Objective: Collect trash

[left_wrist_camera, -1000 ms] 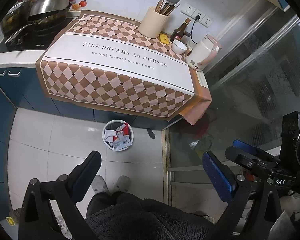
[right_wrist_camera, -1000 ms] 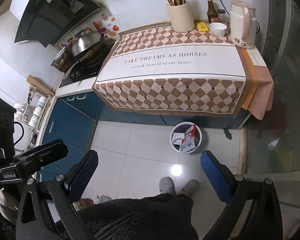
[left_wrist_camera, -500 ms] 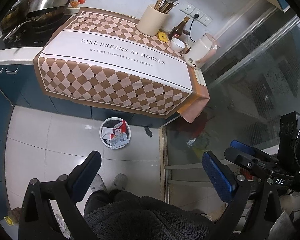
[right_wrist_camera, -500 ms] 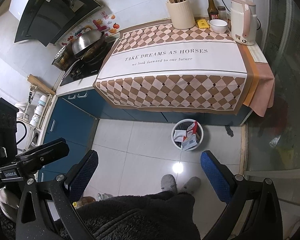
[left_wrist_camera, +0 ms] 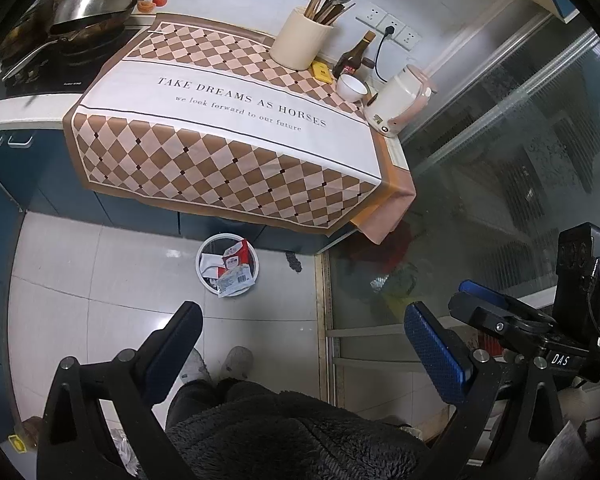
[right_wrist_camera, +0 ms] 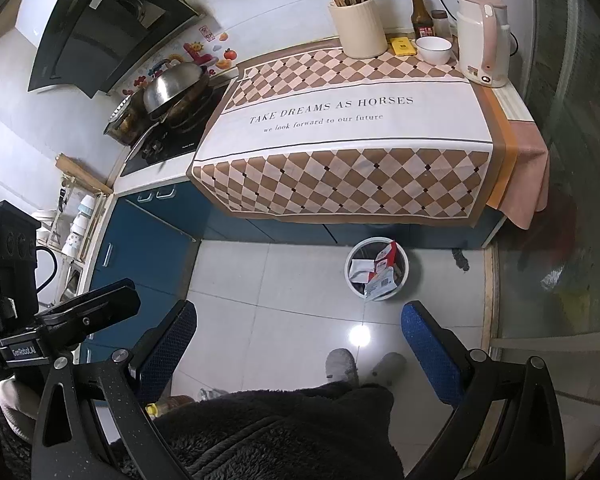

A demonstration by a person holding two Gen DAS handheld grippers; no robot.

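The left gripper (left_wrist_camera: 302,344) and the right gripper (right_wrist_camera: 298,338) both hang with jaws wide apart, holding nothing. The white bin (right_wrist_camera: 377,268) stands on the floor at twelve o'clock, below the checked cloth (right_wrist_camera: 340,152), with wrappers (right_wrist_camera: 380,276) inside.

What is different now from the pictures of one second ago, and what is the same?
Only the view shifted slightly: in the left wrist view the trash bin drifted a little up the frame, then back. Nothing was taken hold of or let go. The left gripper and right gripper stay open and empty, and the wrappers stay in the bin below the counter cloth.
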